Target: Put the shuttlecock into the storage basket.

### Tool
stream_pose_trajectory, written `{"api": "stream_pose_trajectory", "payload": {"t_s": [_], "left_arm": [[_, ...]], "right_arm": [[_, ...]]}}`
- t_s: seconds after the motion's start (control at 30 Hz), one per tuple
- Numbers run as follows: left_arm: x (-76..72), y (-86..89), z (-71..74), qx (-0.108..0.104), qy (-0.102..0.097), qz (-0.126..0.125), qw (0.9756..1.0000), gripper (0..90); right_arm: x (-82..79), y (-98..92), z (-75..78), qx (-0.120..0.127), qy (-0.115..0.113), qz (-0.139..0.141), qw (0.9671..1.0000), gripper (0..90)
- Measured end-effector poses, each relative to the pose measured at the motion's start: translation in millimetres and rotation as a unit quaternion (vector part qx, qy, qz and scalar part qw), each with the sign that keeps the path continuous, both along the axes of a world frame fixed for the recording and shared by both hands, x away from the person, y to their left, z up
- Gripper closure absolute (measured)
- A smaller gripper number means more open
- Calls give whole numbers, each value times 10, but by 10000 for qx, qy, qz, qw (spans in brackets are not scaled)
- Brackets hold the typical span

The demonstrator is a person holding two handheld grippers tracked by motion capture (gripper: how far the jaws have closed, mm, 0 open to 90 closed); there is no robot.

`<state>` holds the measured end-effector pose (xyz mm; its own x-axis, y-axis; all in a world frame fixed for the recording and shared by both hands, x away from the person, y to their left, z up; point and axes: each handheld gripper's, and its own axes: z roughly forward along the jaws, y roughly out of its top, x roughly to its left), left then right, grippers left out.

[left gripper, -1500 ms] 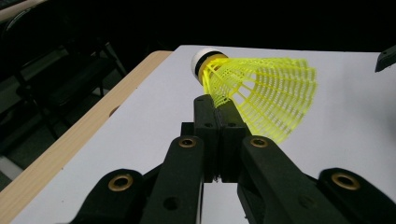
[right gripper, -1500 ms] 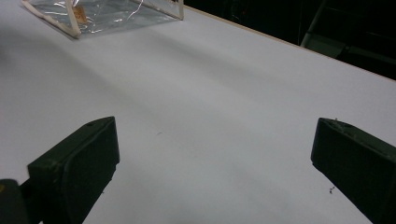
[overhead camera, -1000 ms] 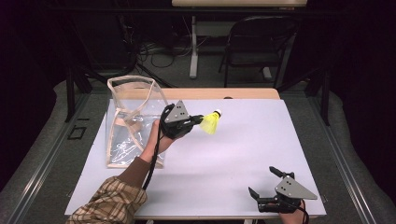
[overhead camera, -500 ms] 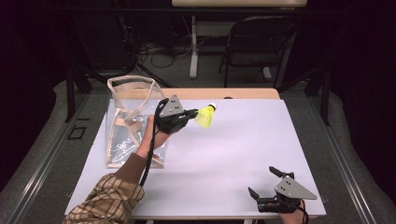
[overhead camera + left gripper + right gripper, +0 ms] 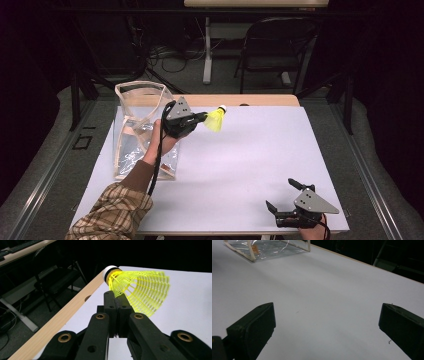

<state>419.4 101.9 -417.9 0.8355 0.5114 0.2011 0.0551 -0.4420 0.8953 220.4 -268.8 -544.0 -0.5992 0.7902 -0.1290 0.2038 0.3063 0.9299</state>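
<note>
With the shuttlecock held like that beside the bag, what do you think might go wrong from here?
The left gripper pinches only the edge of the shuttlecock skirt, so the mesh may bend or slip out and fall. It is held up near the table's far wooden edge, so a drop could roll off. The hand is close to the clear bag, and may tip it.

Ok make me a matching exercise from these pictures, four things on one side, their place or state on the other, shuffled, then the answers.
Things
1. shuttlecock
2. clear bag
3. left gripper
4. right gripper

States
A. open, near the table's front edge
B. yellow, held off the table
C. standing at the table's left side
D. shut on the skirt

Pairs: 1-B, 2-C, 3-D, 4-A
</note>
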Motion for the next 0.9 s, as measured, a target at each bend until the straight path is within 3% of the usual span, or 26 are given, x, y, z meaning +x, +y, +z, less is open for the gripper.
{"api": "stream_pose_trajectory", "payload": {"t_s": [0.9], "left_arm": [[151,211,201,-61,-125,344,9993,895]], "right_arm": [[-4,-1,1,9,6,-5,10000,5]]}}
